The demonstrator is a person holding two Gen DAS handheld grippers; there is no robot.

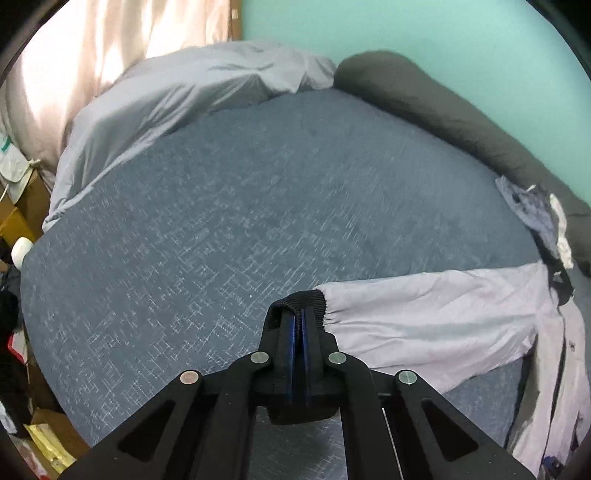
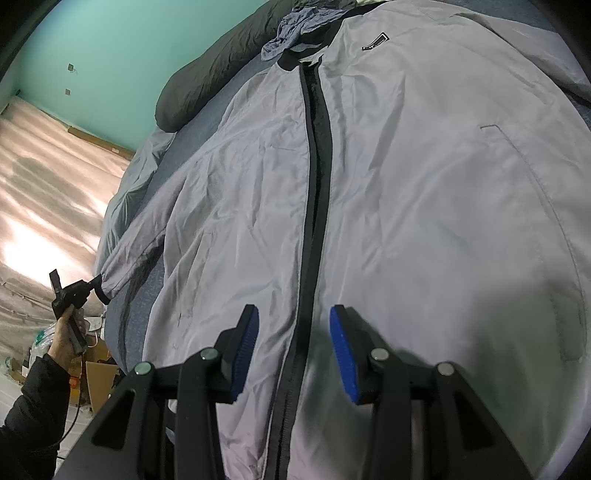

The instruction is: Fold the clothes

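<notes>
While our left gripper (image 1: 300, 314) pinches the black cuff (image 1: 301, 297), our right gripper (image 2: 293, 341) hangs spread over the zipper (image 2: 314, 192); the jacket (image 2: 424, 184) ahead lies flat, unfolded.

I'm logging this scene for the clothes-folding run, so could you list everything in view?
jacket: one, pale grey with black zip, spread flat on the bed
sleeve cuff: one, black, clamped in the left tool
bed: one, blue-grey cover
duvet: one, light grey, bunched at the bed's far edge
bolster: one, dark grey, along the teal wall
crumpled cloth: one, blue, by the jacket collar
curtain: one, pink
cardboard boxes: brown, on the floor
left tool: black, shut
right tool: black, blue pads, open above the zip
hand: one, holding the left tool
</notes>
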